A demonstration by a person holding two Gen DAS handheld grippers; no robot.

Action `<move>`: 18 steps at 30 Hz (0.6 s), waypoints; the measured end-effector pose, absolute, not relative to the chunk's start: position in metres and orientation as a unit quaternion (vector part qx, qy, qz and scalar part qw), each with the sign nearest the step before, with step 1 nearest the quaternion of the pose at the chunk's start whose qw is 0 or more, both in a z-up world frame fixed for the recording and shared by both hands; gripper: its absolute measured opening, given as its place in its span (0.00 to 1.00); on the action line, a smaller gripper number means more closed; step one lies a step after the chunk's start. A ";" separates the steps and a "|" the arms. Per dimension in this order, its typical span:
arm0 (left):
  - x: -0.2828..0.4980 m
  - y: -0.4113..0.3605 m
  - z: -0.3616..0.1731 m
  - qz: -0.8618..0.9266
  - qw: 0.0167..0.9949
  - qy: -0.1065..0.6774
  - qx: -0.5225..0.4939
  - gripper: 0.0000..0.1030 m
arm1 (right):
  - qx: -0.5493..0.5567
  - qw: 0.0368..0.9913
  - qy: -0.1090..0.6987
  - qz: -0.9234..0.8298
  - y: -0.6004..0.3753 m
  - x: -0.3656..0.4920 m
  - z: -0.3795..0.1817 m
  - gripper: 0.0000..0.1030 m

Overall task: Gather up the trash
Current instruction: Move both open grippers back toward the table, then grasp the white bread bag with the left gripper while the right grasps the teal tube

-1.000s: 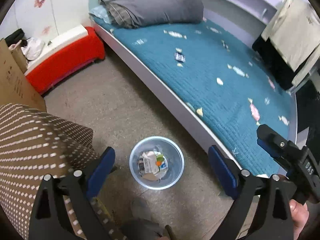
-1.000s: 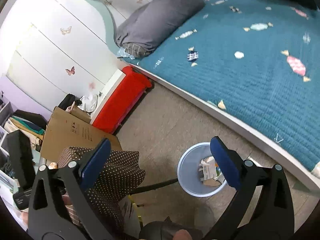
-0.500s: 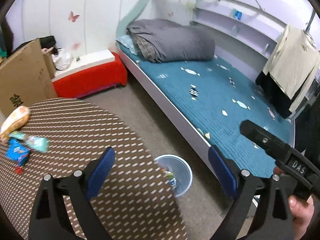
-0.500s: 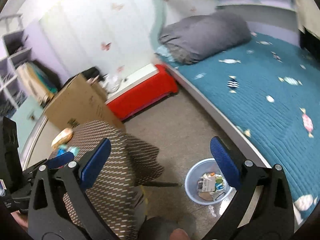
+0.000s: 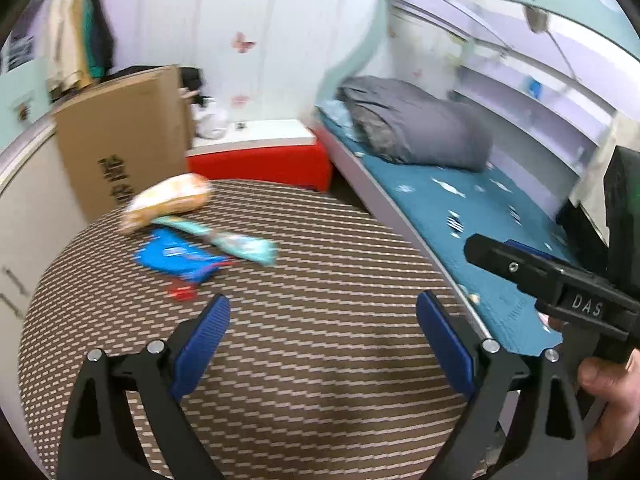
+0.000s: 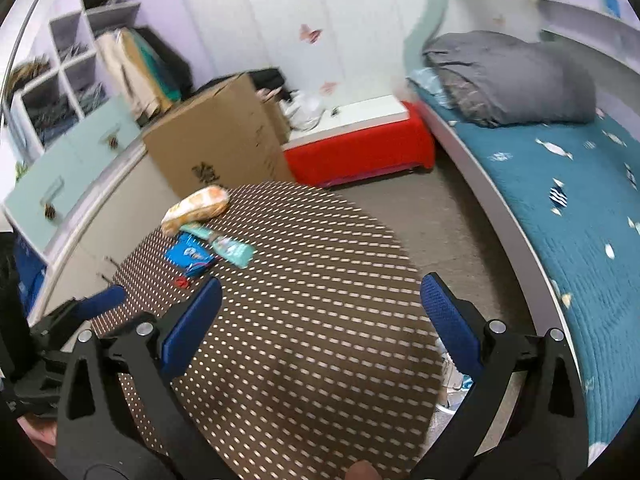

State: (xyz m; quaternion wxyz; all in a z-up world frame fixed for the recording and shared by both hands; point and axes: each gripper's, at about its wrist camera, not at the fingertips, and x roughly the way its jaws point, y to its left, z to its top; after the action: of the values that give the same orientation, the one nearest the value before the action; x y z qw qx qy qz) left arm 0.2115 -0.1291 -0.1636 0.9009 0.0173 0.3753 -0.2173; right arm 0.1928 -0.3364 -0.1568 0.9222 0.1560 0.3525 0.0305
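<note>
Both grippers are hovering over the round table (image 5: 320, 320) with jaws spread wide, gripping nothing: the left gripper (image 5: 322, 330) and the right gripper (image 6: 320, 316). The trash is lying at the table's far left edge: an orange bag (image 5: 168, 200) nearest the cardboard box (image 5: 120, 136), a teal wrapper (image 5: 228, 240) touching it, a blue wrapper (image 5: 176, 260) just beside, and a red scrap (image 5: 182, 292).
</note>
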 end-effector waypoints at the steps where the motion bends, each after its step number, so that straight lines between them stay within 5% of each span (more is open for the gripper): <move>1: 0.215 -0.118 -0.165 -0.208 0.903 0.376 0.011 0.89 | 0.150 0.921 0.358 0.037 -0.328 0.202 -0.160 0.94; 18: 0.313 0.009 -0.180 -0.085 0.926 0.367 0.006 0.89 | 0.013 0.887 0.434 0.157 -0.208 0.355 -0.217 0.91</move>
State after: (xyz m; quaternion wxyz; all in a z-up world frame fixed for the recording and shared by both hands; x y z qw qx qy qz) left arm 0.3128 0.0087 -0.1800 0.9262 0.0059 0.3672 -0.0849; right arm 0.3552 -0.2084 -0.2167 0.8870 0.0132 0.4341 0.1569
